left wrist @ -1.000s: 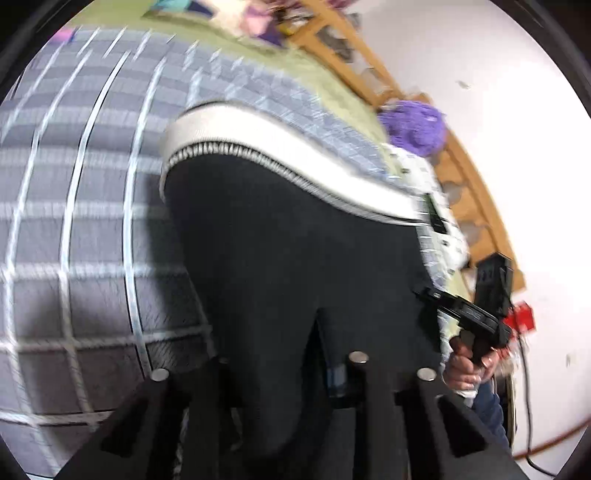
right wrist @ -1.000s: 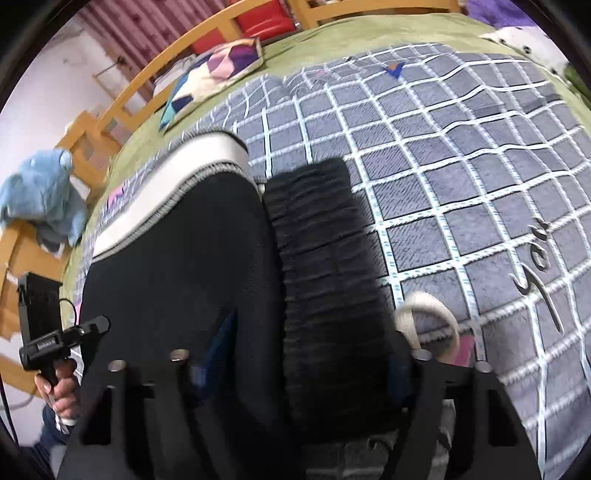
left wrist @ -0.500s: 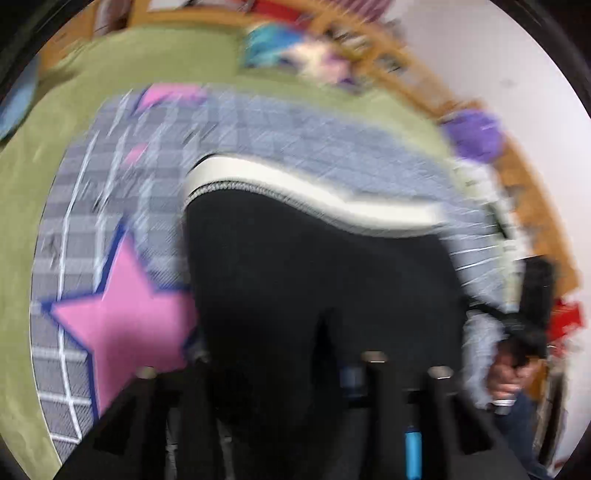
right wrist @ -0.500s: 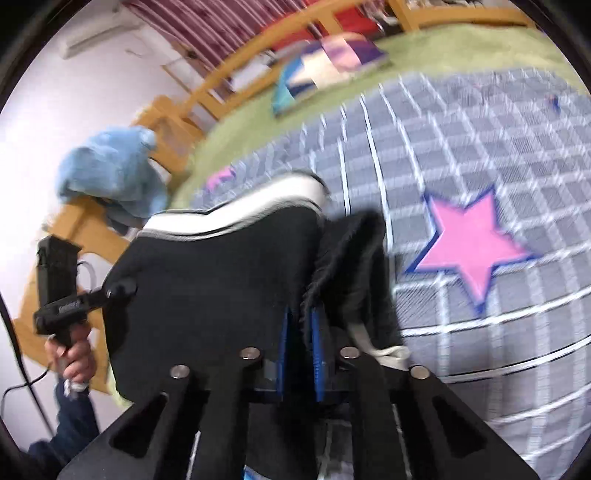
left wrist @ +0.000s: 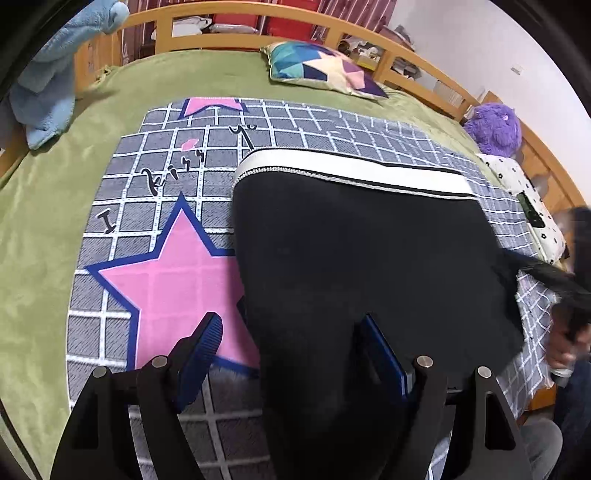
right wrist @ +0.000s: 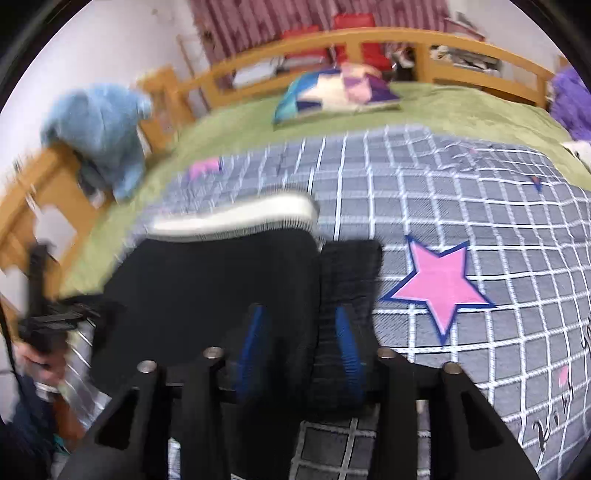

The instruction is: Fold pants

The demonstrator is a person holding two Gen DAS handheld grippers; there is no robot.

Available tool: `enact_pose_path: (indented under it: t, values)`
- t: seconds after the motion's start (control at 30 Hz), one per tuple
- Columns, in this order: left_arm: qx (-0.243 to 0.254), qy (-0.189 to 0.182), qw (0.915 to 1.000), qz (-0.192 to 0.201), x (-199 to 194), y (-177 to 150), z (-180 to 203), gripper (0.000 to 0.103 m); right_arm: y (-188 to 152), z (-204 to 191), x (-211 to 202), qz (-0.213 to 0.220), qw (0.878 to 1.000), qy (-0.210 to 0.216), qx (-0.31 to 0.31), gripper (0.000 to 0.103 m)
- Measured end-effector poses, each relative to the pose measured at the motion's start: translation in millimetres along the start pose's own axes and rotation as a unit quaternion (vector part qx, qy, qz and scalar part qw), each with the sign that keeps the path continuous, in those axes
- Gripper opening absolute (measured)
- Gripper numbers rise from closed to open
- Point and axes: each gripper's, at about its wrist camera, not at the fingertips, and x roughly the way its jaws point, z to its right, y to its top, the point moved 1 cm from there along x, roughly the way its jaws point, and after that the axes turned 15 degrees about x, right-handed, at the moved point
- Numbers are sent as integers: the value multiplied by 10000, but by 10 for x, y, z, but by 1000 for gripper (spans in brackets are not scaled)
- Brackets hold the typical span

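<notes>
Black pants (left wrist: 362, 251) with a white waistband (left wrist: 351, 168) lie folded on a grey checked blanket (left wrist: 155, 184). My left gripper (left wrist: 291, 343) is open, its jaws spread wide; the near edge of the pants drapes between them, over the right finger. My right gripper (right wrist: 299, 332) is open too, with the pants (right wrist: 221, 280) and a ribbed black part (right wrist: 347, 273) lying between its blue pads. Each gripper shows blurred at the edge of the other's view.
The blanket with pink stars (left wrist: 177, 273) covers a green bed (left wrist: 44, 192) with a wooden rail (left wrist: 236, 14). A patchwork pillow (left wrist: 321, 70), a blue plush (left wrist: 55, 74) and a purple plush (left wrist: 495, 125) sit at the edges.
Both grippers were shut on the pants and carried them across the blanket. Now both have opened, and the pants rest lower on the blanket.
</notes>
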Motion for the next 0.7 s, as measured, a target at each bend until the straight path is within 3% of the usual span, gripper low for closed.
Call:
enact_pose_path:
  t: [0.1,0.13,0.17,0.23,0.27,0.37,0.47,0.57,0.63,0.7]
  values:
    - [-201,-125,9997,73,-103,-57,-60,76,-72,6,403,-266,9985,-465,63,50]
    - [-258,-112,9996,79,-157,-77,-82,76,-64,-10,403,-115,9985,-534,57,23]
    - [-238,-83,9996,121,-172,-61,-70,76,-28,-32,323,-79,9995,-299,77,8]
    - [-36,-28,9995,309,-280,-26,-13,76,120,10,-71,137,9957,662,630,7]
    - [89,17,9992,389,-341,-5,27,76,159,25,-251,315,9931,872,722,7]
    - [228,30,9988,440,-394,97,150,76,174,16,-560,810,9945,514,412,7]
    - [140,-235,9984,493,-338,134,242,76,115,317,-404,542,9955,277,732,8]
    - [37,-325,9990,302,-209,131,330,76,-89,613,88,79,9965,-271,781,13]
    - [177,-389,9983,388,-271,97,405,76,-119,739,-76,213,9940,-105,1069,21]
    - [382,-292,9976,501,-375,56,473,76,-84,771,-325,212,9903,129,1365,20]
